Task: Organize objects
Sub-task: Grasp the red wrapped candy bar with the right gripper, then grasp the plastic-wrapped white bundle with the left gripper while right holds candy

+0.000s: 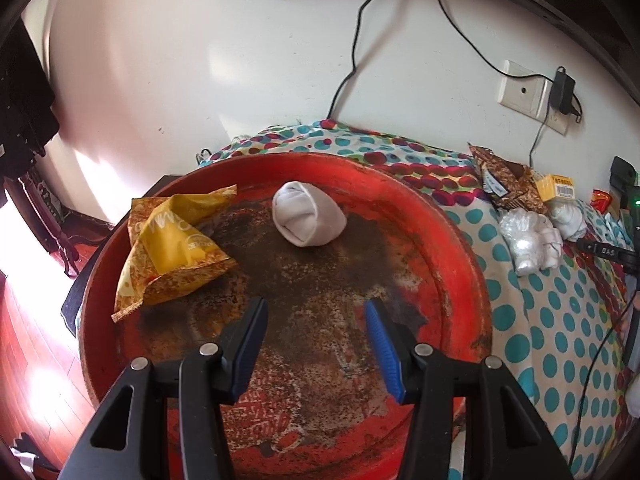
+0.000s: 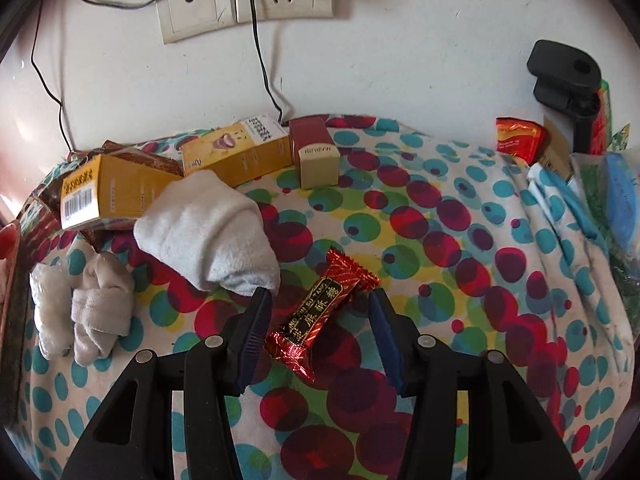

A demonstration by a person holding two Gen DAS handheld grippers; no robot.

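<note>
Left gripper point(image 1: 316, 324) hangs over the red tray point(image 1: 460, 248), fingers apart and empty. Ahead of the fingers, toward the tray's far side, sit a rolled sock point(image 1: 308, 220) and, off to the left, a yellow wrapper point(image 1: 176, 240); the tray looks to be the collecting place.

Right gripper point(image 2: 320, 312) points down at the dotted cloth point(image 2: 460, 220), fingers apart, straddling a red candy point(image 2: 320, 316) that lies between them, neither pad pressing it. Likely the next pick. A white towel point(image 2: 208, 232) touches the left fingertip; boxes point(image 2: 236, 152) lie beyond.
</note>
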